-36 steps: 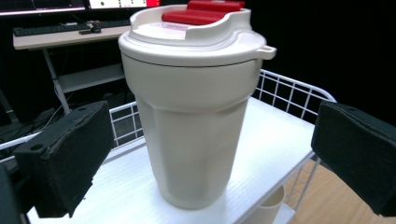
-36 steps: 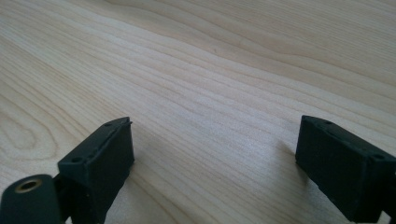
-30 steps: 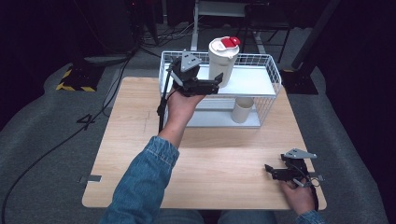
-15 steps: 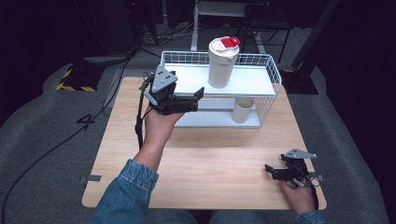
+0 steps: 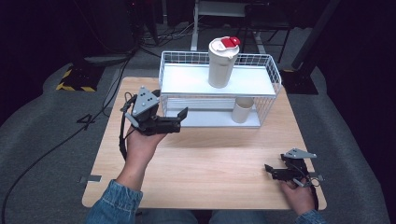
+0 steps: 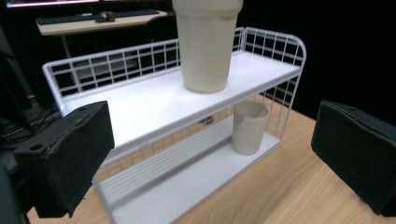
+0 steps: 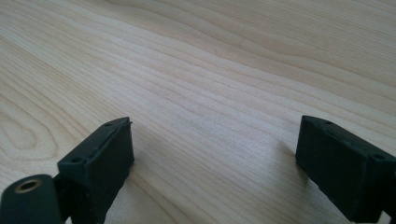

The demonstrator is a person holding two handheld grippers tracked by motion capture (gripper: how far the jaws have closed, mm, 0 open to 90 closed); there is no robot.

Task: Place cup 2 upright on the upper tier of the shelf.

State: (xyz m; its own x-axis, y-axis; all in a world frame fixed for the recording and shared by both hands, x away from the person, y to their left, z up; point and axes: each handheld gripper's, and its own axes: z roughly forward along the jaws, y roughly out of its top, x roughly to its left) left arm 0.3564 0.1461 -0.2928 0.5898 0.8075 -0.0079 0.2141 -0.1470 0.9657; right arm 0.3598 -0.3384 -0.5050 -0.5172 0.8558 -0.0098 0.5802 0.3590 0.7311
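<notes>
Up on the top shelf of the white wire rack (image 5: 268, 74) stands a tall cream tumbler (image 5: 221, 65) with a red-tabbed lid, and a small cup (image 5: 242, 110) sits on the lower shelf below it. Ahead of the rack's left end, the left gripper (image 5: 181, 119) is held above the table (image 5: 215, 163), its 2 jaws spread wide and empty, with tumbler and cup framed between them but well beyond. Near the front right corner, the right gripper (image 5: 269, 170) rests low on the bare wood, jaws likewise parted around nothing.

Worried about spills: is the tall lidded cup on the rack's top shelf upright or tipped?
Upright. The tall cup stands on its base on the top shelf, red-tabbed lid facing up.
</notes>
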